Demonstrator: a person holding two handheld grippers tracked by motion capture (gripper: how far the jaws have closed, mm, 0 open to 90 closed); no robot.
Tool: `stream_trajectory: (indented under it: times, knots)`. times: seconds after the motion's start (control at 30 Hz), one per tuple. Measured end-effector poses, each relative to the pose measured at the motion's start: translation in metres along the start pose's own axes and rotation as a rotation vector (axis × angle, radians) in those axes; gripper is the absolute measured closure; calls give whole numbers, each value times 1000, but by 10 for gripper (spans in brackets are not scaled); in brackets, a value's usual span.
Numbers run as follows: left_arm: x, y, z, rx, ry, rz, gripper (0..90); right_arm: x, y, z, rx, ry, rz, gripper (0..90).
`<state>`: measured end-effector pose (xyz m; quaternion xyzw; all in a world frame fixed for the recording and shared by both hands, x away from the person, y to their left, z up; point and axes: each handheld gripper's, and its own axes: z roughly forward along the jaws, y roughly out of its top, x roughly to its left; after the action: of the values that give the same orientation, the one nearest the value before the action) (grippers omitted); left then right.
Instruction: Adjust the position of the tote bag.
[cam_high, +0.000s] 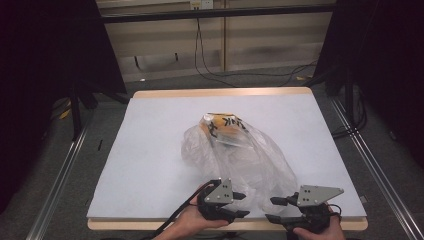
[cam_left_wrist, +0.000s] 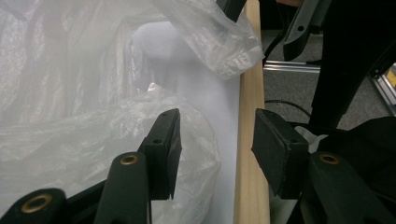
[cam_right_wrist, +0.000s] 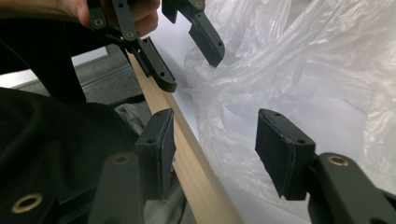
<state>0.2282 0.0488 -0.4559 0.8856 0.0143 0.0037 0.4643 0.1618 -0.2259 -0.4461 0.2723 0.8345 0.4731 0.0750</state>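
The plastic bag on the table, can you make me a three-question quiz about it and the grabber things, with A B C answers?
1. Where does the plastic bag lie?
A. On the table's far left corner
B. On the middle of the table, reaching its near edge
C. On the floor

2. What colour is the package inside the bag?
A. Orange-yellow with black marks
B. Blue
C. Green

3. How are the left gripper and right gripper?
A. Both shut on the bag
B. One shut, one open
C. Both open, holding nothing

Answers: B, the high view shows it mid-table, reaching the near edge. A, orange shows through the clear plastic. C, each gripper view shows a wide gap between the fingers.
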Motion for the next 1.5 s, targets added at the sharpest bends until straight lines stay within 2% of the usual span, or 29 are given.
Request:
stream_trajectory:
  times: [0.07,0.1,0.17,0.3,0.33,0.4,0.47,0.7,0.83,0.87,1.13,1.2,1.33,1.5]
  knots:
    - [-1,-1,1,18,24,19,550,-1,-1,1,6,2,3,506]
    - [-1,-1,2,25,22,16,567,-1,-2,2,13,-3,1,508]
    - [0,-2,3,44,45,22,636,-1,-1,4,26,-3,-10,557]
    - [3,-4,1,45,38,12,770,-2,-2,6,34,-14,-14,612]
    - [3,-5,1,32,33,3,791,-2,-2,6,41,-17,-14,617]
    - [3,-5,1,36,26,13,854,-3,-2,9,52,-12,-15,665]
    - [3,-5,0,27,16,3,887,-3,-2,11,65,-8,-23,716]
    - [2,-5,-4,15,4,-8,899,-3,-2,10,64,4,-16,896]
    - [2,-5,-9,-7,-2,-23,900,-2,-2,8,43,13,-5,900]
    - [1,-5,-11,-17,-6,-38,900,-3,-2,7,34,12,-6,900]
    - [2,-6,-22,-35,-2,-36,900,-4,0,3,4,14,8,900]
    - [2,-6,-24,-46,-3,-44,900,-4,2,-1,-39,25,19,900]
    - [3,-4,-31,-69,1,-51,900,-6,6,-6,-83,17,20,900]
    - [6,-3,-39,-107,10,-71,900,-8,10,-9,-104,14,20,900]
